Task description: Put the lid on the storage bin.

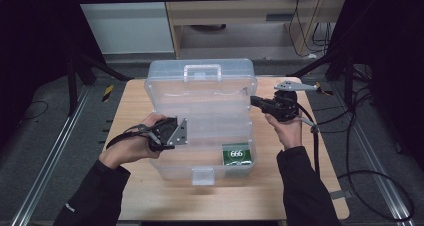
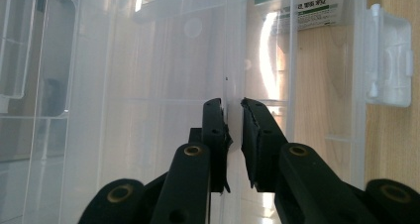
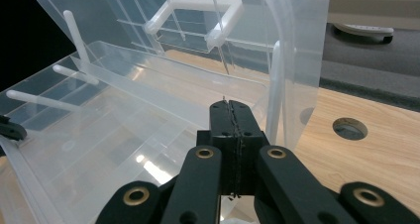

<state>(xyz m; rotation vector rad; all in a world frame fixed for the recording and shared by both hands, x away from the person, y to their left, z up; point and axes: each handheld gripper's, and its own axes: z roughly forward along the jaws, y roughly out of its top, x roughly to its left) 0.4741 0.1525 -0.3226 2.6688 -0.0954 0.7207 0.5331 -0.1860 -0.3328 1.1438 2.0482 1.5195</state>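
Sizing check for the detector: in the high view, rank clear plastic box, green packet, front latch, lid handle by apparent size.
1. clear plastic box
2. green packet
3. lid handle
4. front latch
Handle and latch look close; their order is unsure.

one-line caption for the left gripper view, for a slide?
Left gripper pinching a thin wall of the clear plastic box on the wooden table.

A big see-through plastic box (image 1: 200, 136) sits in the middle of the wooden tabletop (image 1: 135, 186) with its lid (image 1: 200, 81) standing up at the back. The lid has a white handle (image 1: 202, 72) on top, and a white clip (image 1: 202, 176) is on the front wall. Inside, a clear tray (image 1: 212, 126) lies across the box, and a small green pack (image 1: 236, 154) lies in the front right corner.
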